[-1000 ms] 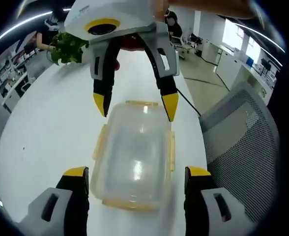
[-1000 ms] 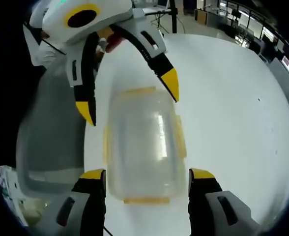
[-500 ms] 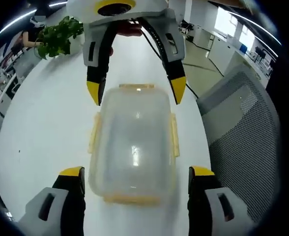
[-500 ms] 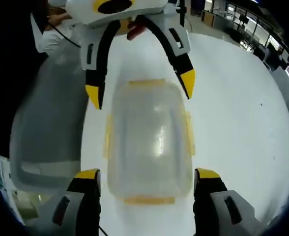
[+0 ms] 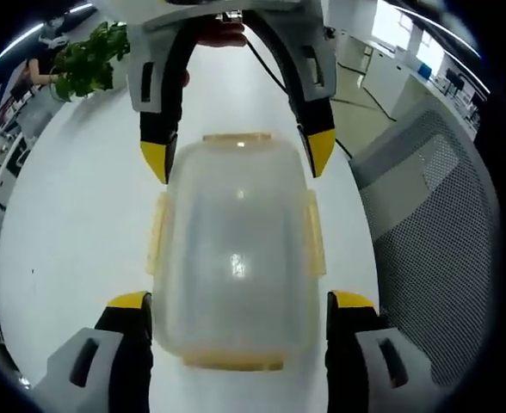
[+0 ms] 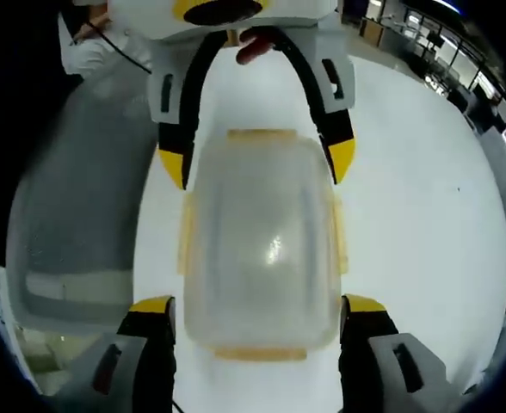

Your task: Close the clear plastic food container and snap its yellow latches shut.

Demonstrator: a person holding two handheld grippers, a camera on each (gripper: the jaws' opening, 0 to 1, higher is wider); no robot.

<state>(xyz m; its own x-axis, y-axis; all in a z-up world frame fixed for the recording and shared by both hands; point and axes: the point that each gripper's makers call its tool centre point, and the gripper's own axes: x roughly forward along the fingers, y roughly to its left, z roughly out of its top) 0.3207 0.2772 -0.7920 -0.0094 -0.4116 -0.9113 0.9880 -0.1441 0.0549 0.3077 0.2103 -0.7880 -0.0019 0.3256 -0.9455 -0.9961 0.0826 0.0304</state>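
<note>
Container [image 5: 236,258] lies lengthwise between left claw [image 5: 236,303] and right claw [image 6: 257,308], one at each short end. Both spread wide, gripping nothing; side latches [image 5: 157,234] still flared.

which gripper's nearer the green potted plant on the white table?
Right. The green potted plant sits at the far end, beside the right gripper straddling that end of the clear plastic container. The left gripper straddles the opposite end.

Clear plastic food container [image 5: 234,258] lies flat, lid on; yellow latches [image 5: 312,243] splayed outward.
</note>
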